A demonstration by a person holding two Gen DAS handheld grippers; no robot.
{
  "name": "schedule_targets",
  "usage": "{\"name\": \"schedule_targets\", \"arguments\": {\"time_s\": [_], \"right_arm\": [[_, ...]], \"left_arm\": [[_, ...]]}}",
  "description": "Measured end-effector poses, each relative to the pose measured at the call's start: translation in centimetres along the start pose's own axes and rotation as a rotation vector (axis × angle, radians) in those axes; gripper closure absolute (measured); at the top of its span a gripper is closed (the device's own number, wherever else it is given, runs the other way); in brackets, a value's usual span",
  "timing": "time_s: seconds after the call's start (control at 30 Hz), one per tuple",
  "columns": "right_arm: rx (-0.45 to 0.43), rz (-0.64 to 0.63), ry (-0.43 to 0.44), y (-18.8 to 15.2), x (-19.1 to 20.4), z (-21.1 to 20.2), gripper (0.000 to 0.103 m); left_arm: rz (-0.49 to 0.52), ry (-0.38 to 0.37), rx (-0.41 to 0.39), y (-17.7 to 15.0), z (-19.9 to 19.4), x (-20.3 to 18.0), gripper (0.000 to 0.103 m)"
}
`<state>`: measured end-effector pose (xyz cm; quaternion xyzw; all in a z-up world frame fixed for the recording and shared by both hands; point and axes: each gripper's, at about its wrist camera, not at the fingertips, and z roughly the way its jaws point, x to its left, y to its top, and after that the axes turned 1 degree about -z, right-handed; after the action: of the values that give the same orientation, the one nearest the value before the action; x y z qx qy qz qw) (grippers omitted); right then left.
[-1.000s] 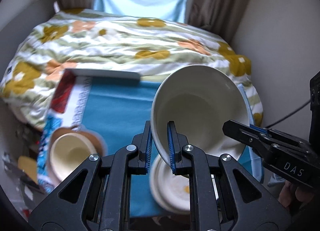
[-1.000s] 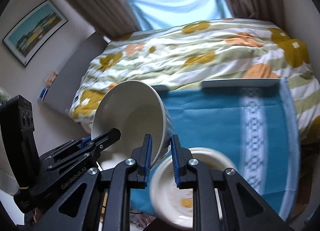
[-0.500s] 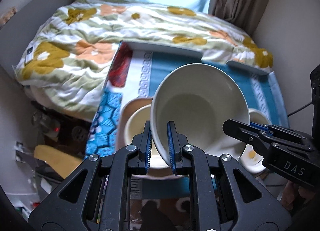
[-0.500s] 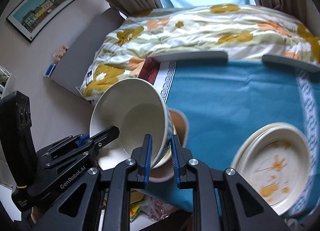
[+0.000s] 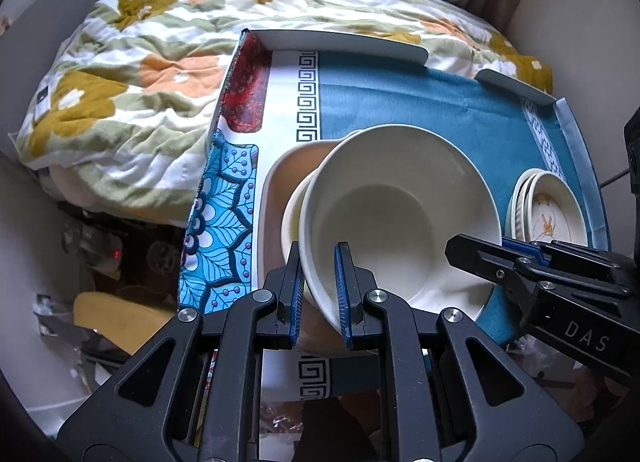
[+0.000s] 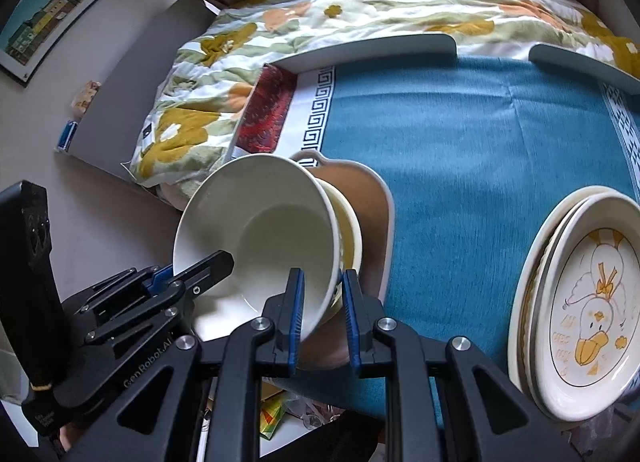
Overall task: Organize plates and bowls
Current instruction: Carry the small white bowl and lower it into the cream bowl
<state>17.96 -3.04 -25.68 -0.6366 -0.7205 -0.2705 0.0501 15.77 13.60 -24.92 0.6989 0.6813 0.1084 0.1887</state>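
Your left tongs (image 5: 318, 294) and right tongs (image 6: 322, 318) each clamp the white bowl's (image 5: 400, 209) rim, tilted directly above the smaller bowl (image 6: 348, 234) on the tan tray (image 6: 370, 197).

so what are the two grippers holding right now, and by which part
Both hold one large white bowl by its rim: the left gripper pinches the near-left edge, the right gripper the opposite edge, one finger inside, one outside.

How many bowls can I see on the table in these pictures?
2. The large white bowl is held by its rim in both grippers, above the smaller yellowish bowl that sits on the tan tray. Another could be hidden underneath.
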Motion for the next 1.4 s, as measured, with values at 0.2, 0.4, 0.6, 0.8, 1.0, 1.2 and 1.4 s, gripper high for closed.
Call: {"name": "schedule_targets", "arguments": {"time_s": [0.2, 0.4, 0.6, 0.8, 1.0, 1.2, 1.4], "right_arm": [[0.003, 0.005, -0.017, 0.1, 0.2, 0.4, 0.086], [0.006, -0.025, -0.052, 0.2, 0.8, 0.4, 0.086], [0.013, -0.009, -0.057, 0.3, 0.5, 0.7, 0.085], [0.011, 0.006, -0.058, 0.4, 0.3, 0.9, 0.085], [0.007, 0.003, -0.060, 0.4, 0.5, 0.8, 0.085], [-0.003, 0.011, -0.044, 0.3, 0.3, 0.4, 0.085], [-0.076, -0.036, -0.039, -0.2, 1.3, -2.6, 0.085]], "left_arm": [[0.020, 0.003, 0.013, 0.3, 0.6, 0.1, 0.090], [0.056, 0.037, 0.025, 0.3, 0.9, -0.4, 0.090], [0.091, 0.056, 0.042, 0.5, 1.5, -0.6, 0.090], [0.133, 0.095, 0.067, 0.9, 2.2, -1.1, 0.089], [0.149, 0.112, 0.061, 1.3, 1.9, -1.1, 0.089], [0.151, 0.101, 0.029, 1.5, 0.5, -1.0, 0.089], [0.118, 0.068, -0.069, 1.4, -3.1, -1.2, 0.089]]}}
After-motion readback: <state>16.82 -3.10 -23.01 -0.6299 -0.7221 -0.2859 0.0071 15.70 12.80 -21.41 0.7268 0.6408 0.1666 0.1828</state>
